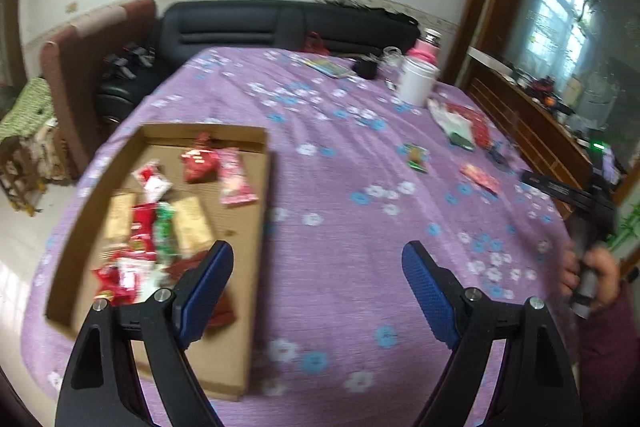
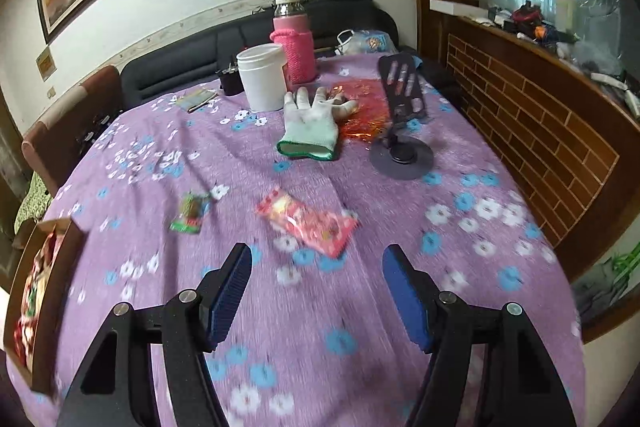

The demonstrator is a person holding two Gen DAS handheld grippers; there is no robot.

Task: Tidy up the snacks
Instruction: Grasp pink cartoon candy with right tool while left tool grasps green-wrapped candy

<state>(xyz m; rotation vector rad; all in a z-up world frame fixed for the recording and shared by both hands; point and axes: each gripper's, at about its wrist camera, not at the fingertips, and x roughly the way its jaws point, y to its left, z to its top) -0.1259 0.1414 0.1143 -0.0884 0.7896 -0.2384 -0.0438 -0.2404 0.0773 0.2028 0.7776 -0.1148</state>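
Observation:
A shallow cardboard box (image 1: pixel 208 129) lies on the purple flowered tablecloth (image 1: pixel 340 211) and holds several red, green, gold and pink snack packets. My left gripper (image 1: pixel 318 251) hangs open over the box's near right corner and the cloth, with nothing between its fingers. Two loose packets lie further right: a green one (image 1: pixel 416 157) and a red-pink one (image 1: pixel 480 179). In the right wrist view my right gripper (image 2: pixel 318 255) stands open just short of the red-pink packet (image 2: pixel 308 223), holding nothing. The green packet (image 2: pixel 190 213) is to its left and the box (image 2: pixel 72 247) at the far left edge.
Beyond the packets lie a white glove (image 2: pixel 310 127), red foil wrapping (image 2: pixel 364 107), a dark phone stand (image 2: pixel 404 107), a white cup (image 2: pixel 262 79) and a pink-sleeved bottle (image 2: pixel 294 55). A hand (image 1: pixel 596 267) grips a handle at the table's right edge. A sofa stands behind and a wooden cabinet to the right.

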